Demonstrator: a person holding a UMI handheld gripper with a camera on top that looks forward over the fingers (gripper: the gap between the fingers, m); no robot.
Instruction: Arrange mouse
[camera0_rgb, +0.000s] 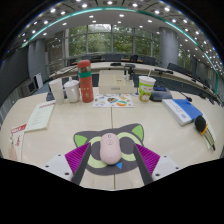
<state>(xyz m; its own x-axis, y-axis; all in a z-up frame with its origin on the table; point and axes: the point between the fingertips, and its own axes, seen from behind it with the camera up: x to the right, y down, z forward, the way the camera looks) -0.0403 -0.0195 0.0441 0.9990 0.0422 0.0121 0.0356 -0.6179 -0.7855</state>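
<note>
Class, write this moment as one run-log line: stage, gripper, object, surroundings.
stage: at mouse | gripper: open, fingers either side | mouse: on cat-shaped mat, between fingers | beyond: red bottle, green cup

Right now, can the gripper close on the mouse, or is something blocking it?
Probably yes. The mouse lies between the open gripper's fingers on the cat-shaped mat, with a gap at either side and nothing between the pads and it.
</note>
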